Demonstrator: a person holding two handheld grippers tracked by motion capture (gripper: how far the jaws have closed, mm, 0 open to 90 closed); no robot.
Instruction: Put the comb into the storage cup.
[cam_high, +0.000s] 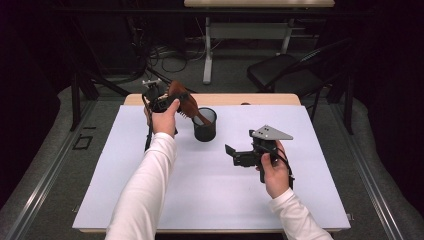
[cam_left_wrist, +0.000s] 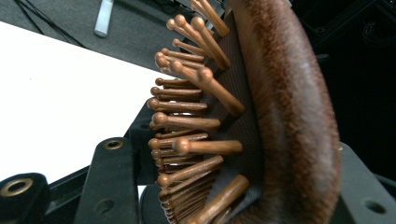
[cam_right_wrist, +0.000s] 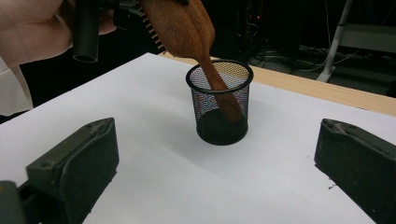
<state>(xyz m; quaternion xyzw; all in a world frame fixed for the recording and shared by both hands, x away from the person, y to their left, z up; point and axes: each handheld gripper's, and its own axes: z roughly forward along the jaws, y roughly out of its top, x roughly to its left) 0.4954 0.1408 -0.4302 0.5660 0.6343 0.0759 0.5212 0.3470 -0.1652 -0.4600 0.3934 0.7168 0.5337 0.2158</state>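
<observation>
Two grippers are held over the white table (cam_high: 150, 200), and the black mesh cup (cam_high: 205, 125) serves as the landmark. The left gripper (cam_high: 167, 100) is raised just beside the cup on its left, its jaws clamped on the head of a brown wooden hairbrush (cam_high: 186, 105); the left hand (cam_high: 164, 120) is wrapped around the gripper body from below, and the white-sleeved forearm is stretched out towards it. In the left gripper view the brush's wooden pins (cam_left_wrist: 187, 121) are seen close up between the jaws. The brush is tilted, with its handle (cam_right_wrist: 224, 95) lowered into the cup. The right gripper (cam_high: 231, 153) is held level, nearer the person than the cup and to its right, its jaws spread wide with nothing between them and pointed at the cup. The right hand (cam_high: 272, 172) is closed around its grip.
</observation>
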